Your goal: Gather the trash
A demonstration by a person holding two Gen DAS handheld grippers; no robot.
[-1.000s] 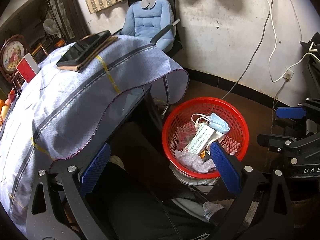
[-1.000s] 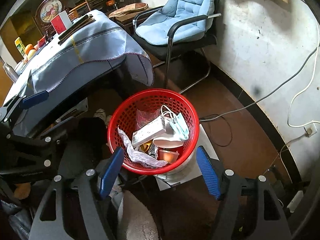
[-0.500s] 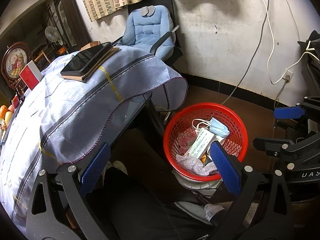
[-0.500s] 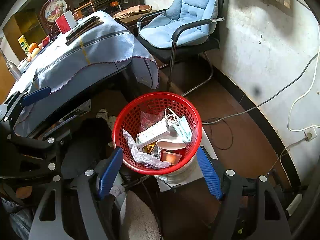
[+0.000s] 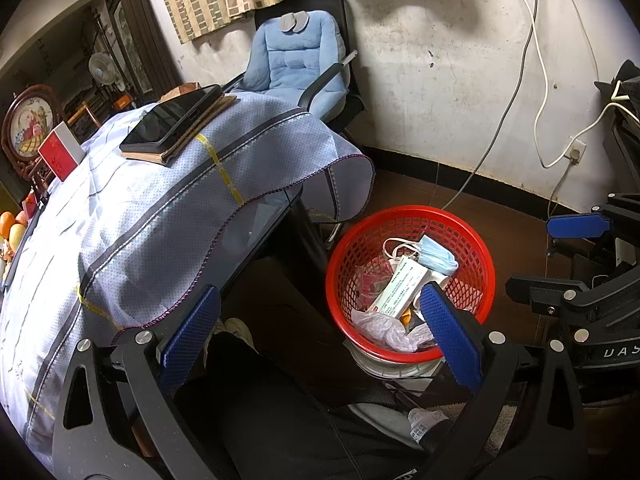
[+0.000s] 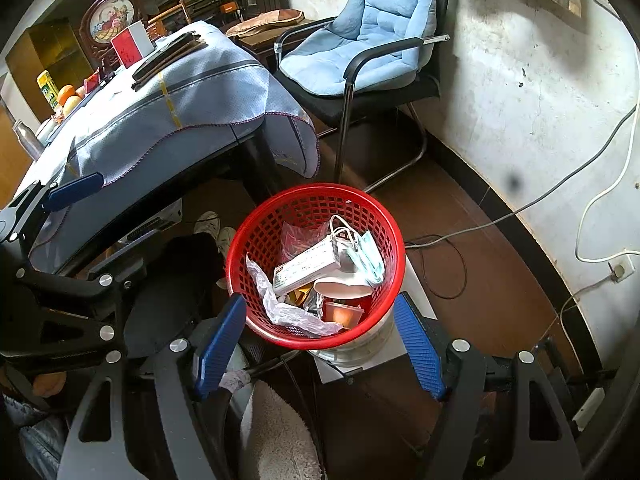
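– Clearance around the red basket (image 6: pixel 316 200)?

– It stands on a white stand on the brown floor (image 6: pixel 460 320), off the draped corner of the table (image 5: pixel 140 216), with the blue-cushioned chair (image 6: pixel 372 44) behind it. Open floor runs from the basket to the wall; a grey cable (image 6: pixel 520 212) crosses it.

– Grippers?

– Left gripper (image 5: pixel 316 328): jaws wide apart, nothing between the pads, hanging over the table edge and the basket's near rim. Right gripper (image 6: pixel 320 344): jaws likewise spread and empty, straddling the basket's near side without touching.

– Anything obscured?

– The stand is mostly hidden under the basket. Small items at the basket's bottom – something orange, some foil – cannot be made out.

– The trash itself?

– All inside the basket: a white printed box (image 6: pixel 308 268) lying flat, a blue face mask (image 5: pixel 438 254) with white loops against the far side, crumpled clear plastic (image 6: pixel 288 312) at the near rim, a reddish wrapper (image 5: pixel 372 280)
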